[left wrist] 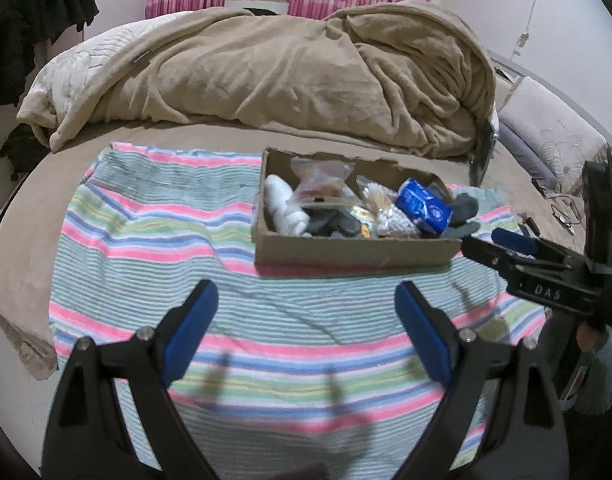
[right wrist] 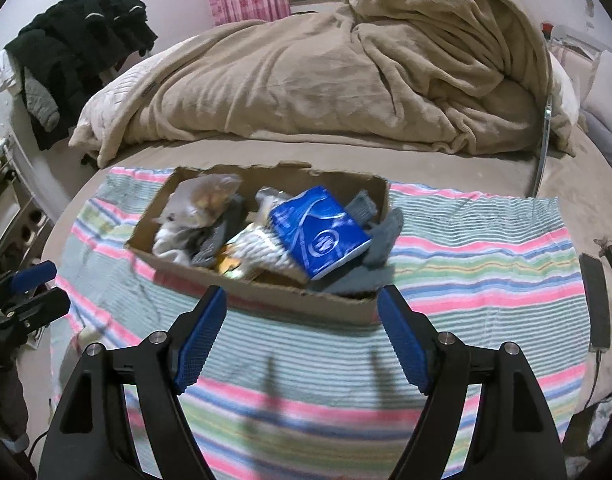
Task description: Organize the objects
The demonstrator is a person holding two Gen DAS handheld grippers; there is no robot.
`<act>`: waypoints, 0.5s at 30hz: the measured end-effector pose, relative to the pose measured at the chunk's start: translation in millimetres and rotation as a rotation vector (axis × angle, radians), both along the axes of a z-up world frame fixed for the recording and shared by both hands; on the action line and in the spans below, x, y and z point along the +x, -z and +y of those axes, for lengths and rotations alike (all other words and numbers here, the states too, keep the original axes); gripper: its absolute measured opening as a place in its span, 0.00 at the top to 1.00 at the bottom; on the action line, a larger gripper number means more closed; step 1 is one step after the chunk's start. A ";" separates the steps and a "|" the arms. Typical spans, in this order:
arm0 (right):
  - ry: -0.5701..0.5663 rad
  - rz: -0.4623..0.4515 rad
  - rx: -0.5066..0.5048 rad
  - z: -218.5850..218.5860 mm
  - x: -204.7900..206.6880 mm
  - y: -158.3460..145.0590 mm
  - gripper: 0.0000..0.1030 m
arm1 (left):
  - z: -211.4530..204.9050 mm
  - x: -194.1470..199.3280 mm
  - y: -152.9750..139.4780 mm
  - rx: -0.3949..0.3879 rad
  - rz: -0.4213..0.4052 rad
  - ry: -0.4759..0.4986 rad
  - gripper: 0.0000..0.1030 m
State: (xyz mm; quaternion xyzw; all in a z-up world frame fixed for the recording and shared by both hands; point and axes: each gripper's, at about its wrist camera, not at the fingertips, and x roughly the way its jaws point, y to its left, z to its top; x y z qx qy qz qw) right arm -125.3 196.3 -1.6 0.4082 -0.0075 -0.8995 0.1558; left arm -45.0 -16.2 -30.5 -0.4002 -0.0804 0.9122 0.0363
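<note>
Currently held: nothing; my left hand-held gripper and right hand-held gripper both gape wide.
Location: cardboard box on striped towel, on bed.
Handling: blue packet likely light, crinkly; I'd pinch its raised edge.

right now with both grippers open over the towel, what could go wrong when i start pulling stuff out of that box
The blue packet leans on the gray socks at the cardboard box corner; lifting it may drag one over the torn rim. The clear plastic bag could slip from the right gripper. The box sits on a loose striped towel on a soft bed, so a left gripper push may slide it.
</note>
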 end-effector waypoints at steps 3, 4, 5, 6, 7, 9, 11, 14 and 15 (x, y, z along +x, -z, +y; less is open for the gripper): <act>-0.016 0.002 -0.001 -5.2 12.6 -2.6 0.22 | -1.6 8.3 0.1 0.000 -0.002 -0.004 0.11; -0.021 0.001 -0.002 -7.1 17.7 -3.4 0.22 | -1.9 11.5 1.1 0.002 -0.007 -0.004 0.11; -0.025 0.001 -0.003 -8.2 21.2 -3.9 0.22 | -1.7 14.5 2.4 0.002 -0.011 -0.003 0.11; -0.029 0.000 -0.005 -10.0 25.7 -4.3 0.22 | -1.3 17.1 3.4 0.001 -0.016 -0.001 0.11; -0.031 -0.003 -0.009 -10.8 30.0 -4.8 0.22 | -1.0 19.5 4.2 -0.001 -0.020 0.000 0.11; -0.037 -0.009 -0.016 -12.2 37.3 -5.7 0.22 | 0.9 26.5 6.1 -0.001 -0.023 0.007 0.11; -0.047 -0.010 -0.015 -14.3 46.0 -8.1 0.22 | 2.0 33.8 7.7 0.008 -0.027 0.009 0.11; -0.054 -0.007 -0.012 -15.3 59.6 -11.7 0.22 | 3.1 44.3 8.9 0.021 -0.030 0.002 0.11; -0.055 -0.006 -0.012 -15.3 62.0 -12.3 0.22 | 3.6 48.3 8.8 0.023 -0.031 0.000 0.11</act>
